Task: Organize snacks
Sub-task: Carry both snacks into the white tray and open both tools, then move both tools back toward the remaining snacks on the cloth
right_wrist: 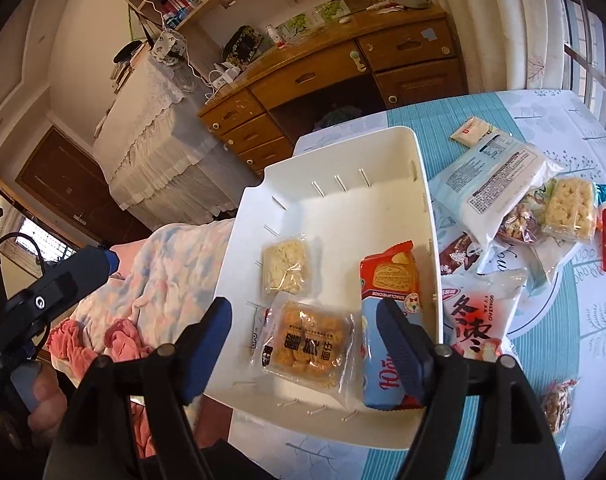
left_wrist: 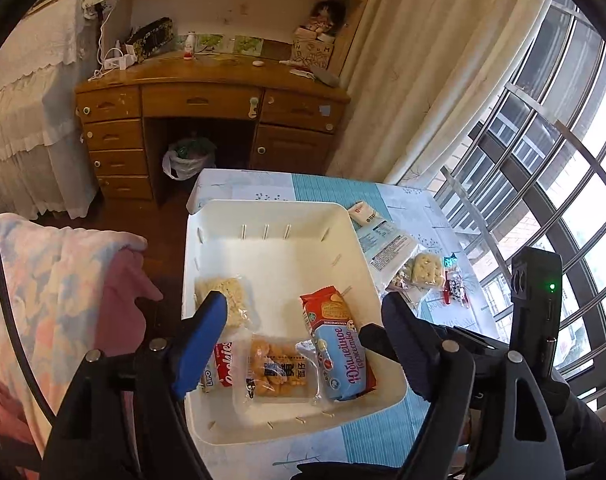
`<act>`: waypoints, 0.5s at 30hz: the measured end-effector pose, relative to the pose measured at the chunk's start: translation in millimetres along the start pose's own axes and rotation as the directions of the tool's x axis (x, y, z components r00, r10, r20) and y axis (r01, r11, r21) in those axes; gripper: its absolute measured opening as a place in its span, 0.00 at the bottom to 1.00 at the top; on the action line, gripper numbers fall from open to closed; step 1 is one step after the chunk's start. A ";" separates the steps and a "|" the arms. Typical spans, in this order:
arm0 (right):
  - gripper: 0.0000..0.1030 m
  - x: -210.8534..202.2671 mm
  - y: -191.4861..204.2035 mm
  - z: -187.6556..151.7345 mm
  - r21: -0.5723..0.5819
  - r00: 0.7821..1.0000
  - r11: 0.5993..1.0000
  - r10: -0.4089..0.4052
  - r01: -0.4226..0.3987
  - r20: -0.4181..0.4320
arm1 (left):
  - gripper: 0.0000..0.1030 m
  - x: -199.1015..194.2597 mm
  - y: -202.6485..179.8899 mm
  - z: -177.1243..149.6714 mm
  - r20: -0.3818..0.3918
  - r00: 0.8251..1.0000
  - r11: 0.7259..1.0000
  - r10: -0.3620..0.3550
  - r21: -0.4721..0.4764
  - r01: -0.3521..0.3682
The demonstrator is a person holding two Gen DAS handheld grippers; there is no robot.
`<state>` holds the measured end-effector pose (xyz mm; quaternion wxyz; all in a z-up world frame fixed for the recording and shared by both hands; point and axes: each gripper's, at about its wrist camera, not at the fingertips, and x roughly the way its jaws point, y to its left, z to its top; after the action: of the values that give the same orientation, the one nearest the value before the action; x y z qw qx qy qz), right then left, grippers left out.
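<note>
A white tray (left_wrist: 271, 206) (right_wrist: 343, 140) sits on the blue-and-white tablecloth (right_wrist: 563, 120). In its near half lie a pale crisp pack (left_wrist: 227, 300) (right_wrist: 285, 266), an orange snack pack (left_wrist: 277, 374) (right_wrist: 309, 344), a red-and-blue biscuit pack (left_wrist: 335, 344) (right_wrist: 391, 276) and a red cookie pack (left_wrist: 223, 368). My left gripper (left_wrist: 303, 304) hangs open over these packs, holding nothing. My right gripper (right_wrist: 303, 308) is open too, above the orange pack, with its right finger in front of the biscuit pack. Neither gripper's pads press on anything.
Loose snacks lie right of the tray: a white-blue bag (right_wrist: 499, 184), a cracker pack (right_wrist: 571, 208), a red-and-white bag (right_wrist: 479, 316) and a small white packet (right_wrist: 471, 132). A pink-and-blue blanket (left_wrist: 63, 272) lies left of the table. A wooden desk (left_wrist: 207, 80) stands behind, windows at right.
</note>
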<state>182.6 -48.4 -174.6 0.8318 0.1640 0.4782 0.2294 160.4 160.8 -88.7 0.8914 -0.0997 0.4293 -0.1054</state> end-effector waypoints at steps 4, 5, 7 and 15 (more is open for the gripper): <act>0.73 -9.3 -1.8 -1.9 -0.008 1.000 1.000 -0.006 0.006 0.011 | 0.76 -2.1 -7.8 -3.5 -0.003 1.000 1.000 0.008 -0.004 -0.008; 0.73 -11.5 -2.4 -2.0 -0.009 1.000 1.000 -0.007 0.007 0.015 | 0.77 -2.3 -9.7 -4.2 -0.004 1.000 1.000 0.011 -0.006 -0.011; 0.73 -16.5 -4.4 -2.5 -0.013 1.000 1.000 -0.010 0.010 0.020 | 0.77 -3.2 -14.1 -6.0 -0.005 1.000 1.000 0.015 -0.013 -0.015; 0.73 -39.0 -24.7 -7.4 -0.025 1.000 0.999 -0.025 0.026 0.013 | 0.77 -2.4 -38.3 -13.9 -0.026 1.000 0.998 0.004 -0.059 -0.006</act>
<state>164.7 -89.8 -162.3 0.8397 0.1489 0.4719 0.2236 144.1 123.6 -85.2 0.8828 -0.1235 0.4438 -0.0918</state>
